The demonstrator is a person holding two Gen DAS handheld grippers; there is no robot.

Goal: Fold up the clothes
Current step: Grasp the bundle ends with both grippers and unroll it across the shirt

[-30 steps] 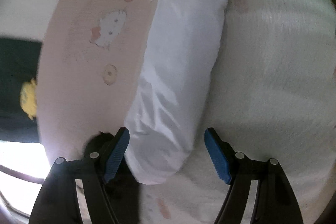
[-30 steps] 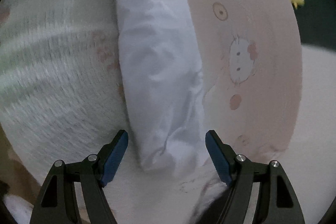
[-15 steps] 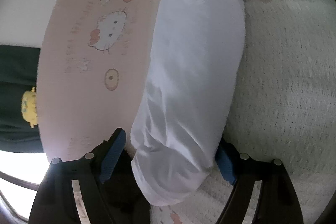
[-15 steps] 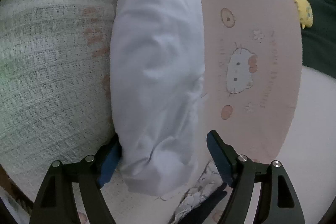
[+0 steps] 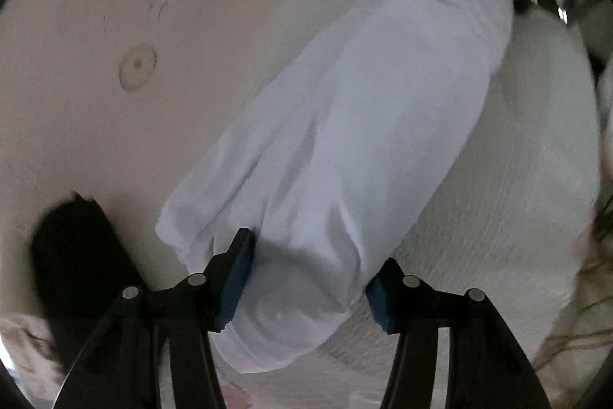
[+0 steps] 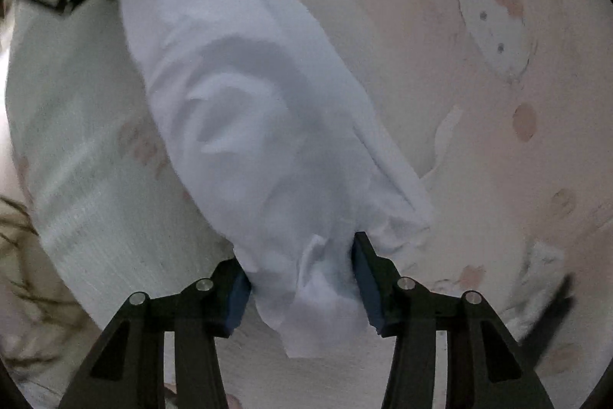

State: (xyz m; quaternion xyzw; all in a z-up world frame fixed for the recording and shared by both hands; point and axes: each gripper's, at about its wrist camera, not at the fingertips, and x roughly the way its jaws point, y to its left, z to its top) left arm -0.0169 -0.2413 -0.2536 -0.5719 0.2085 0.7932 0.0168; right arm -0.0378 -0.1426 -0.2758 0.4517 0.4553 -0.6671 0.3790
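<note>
Both grippers, left [image 5: 308,278] and right [image 6: 300,284], pinch opposite ends of the white garment [image 5: 345,140].

right claw [image 6: 302,278] | pinching white garment [image 6: 245,110] end | over pink cartoon sheet [image 6: 479,140], apparently

White garment [image 5: 345,140] fills both jaws; pink sheet [image 5: 95,125] beside it lies bare
</note>
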